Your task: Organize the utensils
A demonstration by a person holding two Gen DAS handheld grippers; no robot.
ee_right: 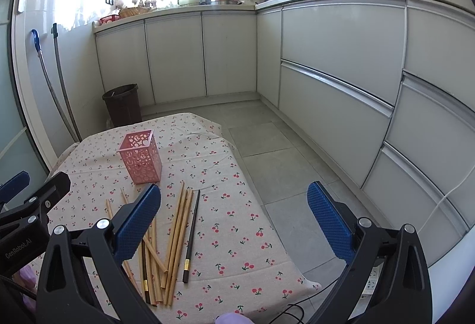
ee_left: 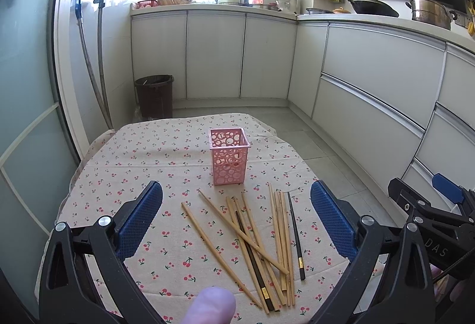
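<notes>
Kitchen cabinets (ee_left: pixel 213 57) fill the upper half of both views, with a dark waste bin (ee_left: pixel 155 95) on the tiled floor at the upper left of the table. A cherry-print tablecloth (ee_left: pixel 142 163) covers that table (ee_right: pixel 243 235), which takes up the lower middle of the left wrist view and the lower left of the right wrist view.

At the centre of the left wrist view stands the pink perforated holder (ee_left: pixel 228 156), upright and apparently empty, though its bottom is hidden. Just below it in the frame lies a loose scatter of chopsticks (ee_left: pixel 252 238): mostly pale wooden ones crossing each other, plus two dark ones with gold bands, one buried in the pile and one black chopstick (ee_left: pixel 295 232) lying apart at the right edge of the heap.

The left gripper (ee_left: pixel 236 223) hangs above the pile, its blue pads spread wide and holding nothing. The right gripper (ee_right: pixel 234 226) is likewise spread wide and empty, over the table's right edge and the floor, with the chopsticks at its left pad.

By my reading, nothing has been sorted yet; the step in hand is the first pick. The next move calls for lowering one claw over a single chopstick, probably the isolated black one, closing across its shaft without dragging neighbours, then tipping it upright into the holder.
</notes>
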